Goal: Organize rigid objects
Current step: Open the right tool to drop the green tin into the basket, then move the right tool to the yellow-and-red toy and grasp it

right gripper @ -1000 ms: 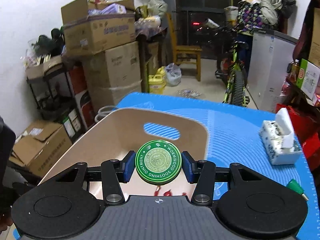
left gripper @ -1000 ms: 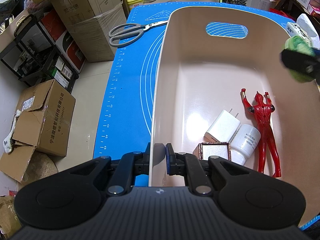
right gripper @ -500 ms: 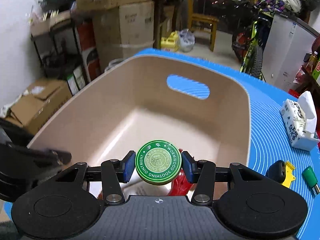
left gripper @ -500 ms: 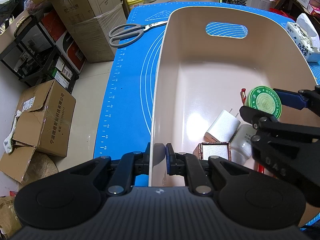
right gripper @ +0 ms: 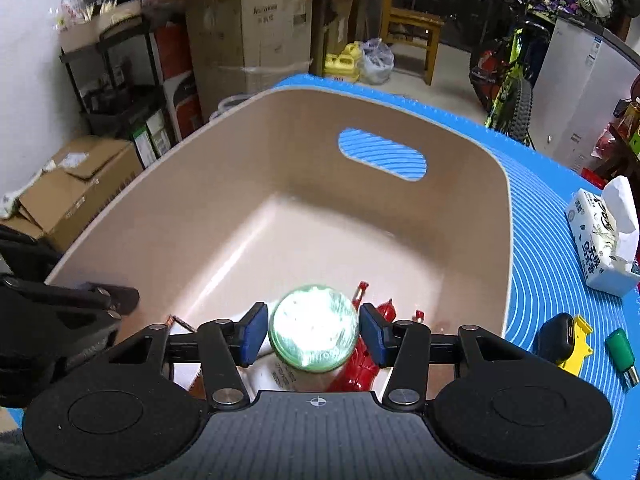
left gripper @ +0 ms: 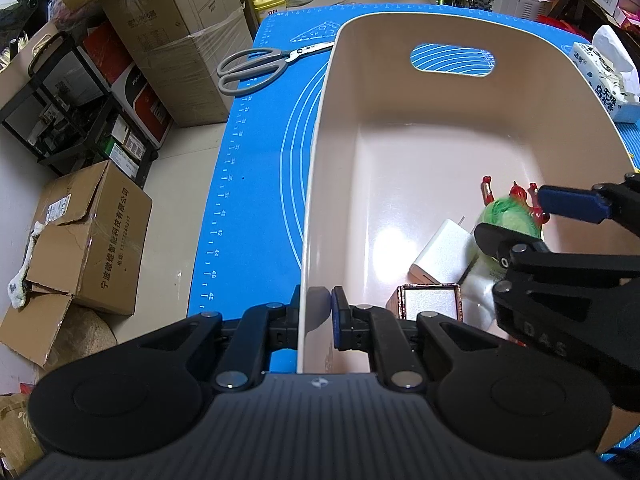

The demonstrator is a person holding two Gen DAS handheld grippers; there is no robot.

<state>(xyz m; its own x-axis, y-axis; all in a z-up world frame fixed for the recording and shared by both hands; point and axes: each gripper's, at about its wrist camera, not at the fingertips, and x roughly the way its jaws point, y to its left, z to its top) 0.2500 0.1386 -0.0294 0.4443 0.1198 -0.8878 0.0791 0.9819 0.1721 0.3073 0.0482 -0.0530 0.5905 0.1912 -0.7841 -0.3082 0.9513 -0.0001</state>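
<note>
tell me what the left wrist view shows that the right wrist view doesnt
Only the left wrist view: grey scissors on the blue mat, and the left gripper clamped on the bin's near wall. Only the right wrist view: a green-capped item and a black and yellow item right of the bin. Both: the beige bin, red figure, tissue pack, and blurred green tin between the right gripper's parted fingers.

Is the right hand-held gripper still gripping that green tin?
Apart. The right wrist view shows gaps between the blurred green tin and both pads of the right hand-held gripper.
</note>
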